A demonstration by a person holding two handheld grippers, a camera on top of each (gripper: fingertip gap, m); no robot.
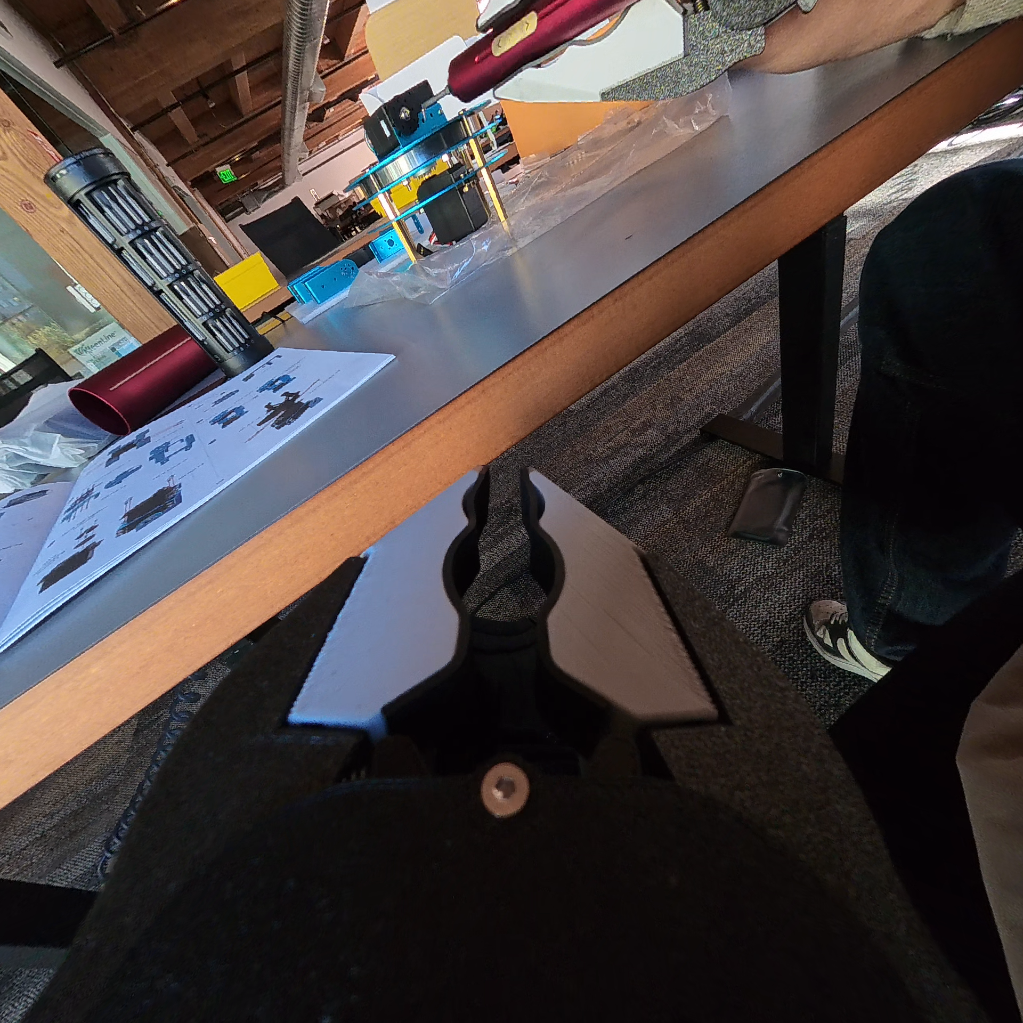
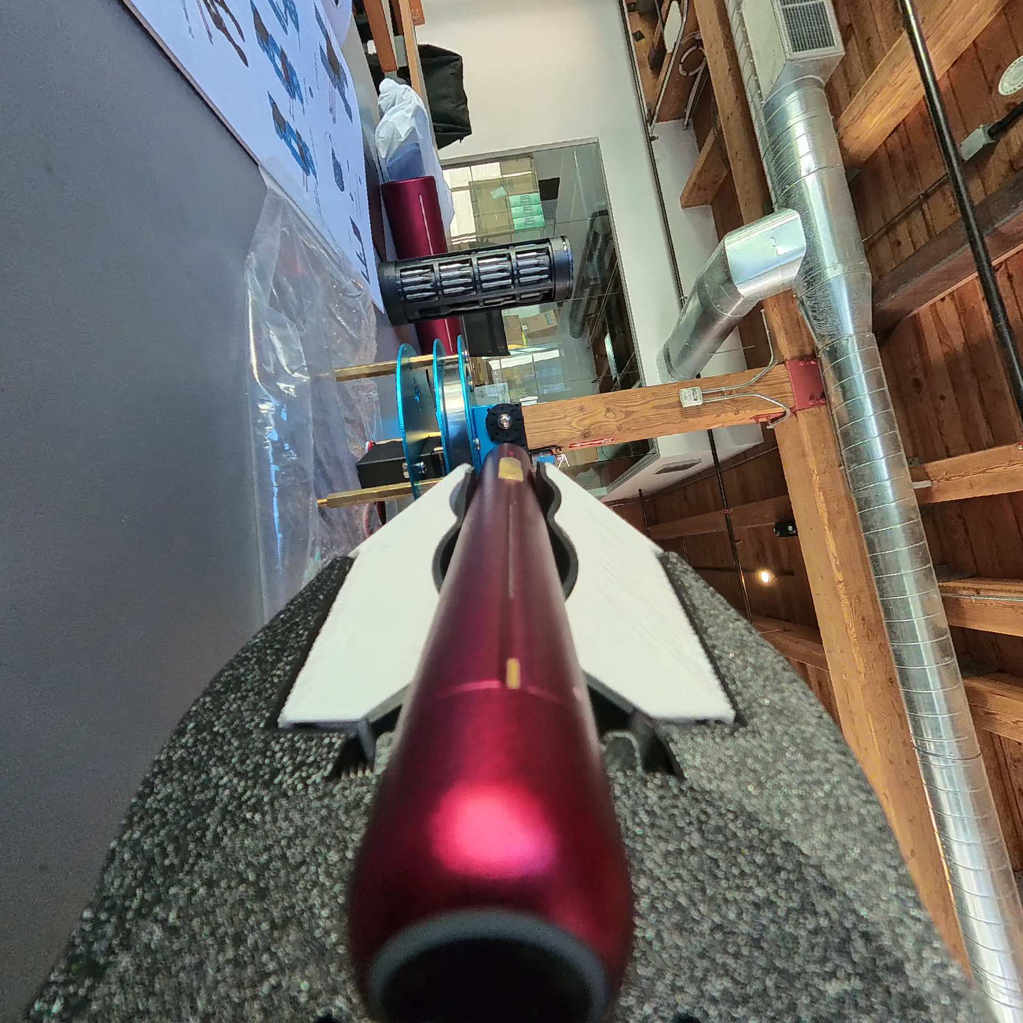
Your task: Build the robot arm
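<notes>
The right gripper [image 2: 501, 476] is clamped on a red driver [image 2: 498, 692], whose long axis runs straight out between the white fingers [image 2: 609, 581] toward the frame's middle. Dead ahead of its nose, just above centre, stands the blue assembly [image 2: 443, 409]: stacked blue discs on brass posts, with a blue bracket carrying a black round part. The driver's nose hides its own tip, so this view cannot tell whether the tip touches the bracket. The left wrist view supplies that from the side: at the top centre the driver [image 1: 498, 61] slants down leftward, its thin tip meeting the bracket at the assembly's [image 1: 426, 160] top, with the right gripper [image 1: 545, 63] around its body and a forearm behind. The left gripper [image 1: 505, 476] sits low, below the table edge [image 1: 498, 398], in the lower middle of its frame; its jaws stand narrowly apart with nothing between them, only carpet showing through the gap, and it is well apart from the assembly, so the right one is far nearer. Only the left view shows the open manual [image 1: 182, 443], a dark pouch on the floor [image 1: 769, 506] and a person's leg at right; both views show the black bit holder [image 1: 155, 260] and a red tube [image 1: 144, 382] beside it.
</notes>
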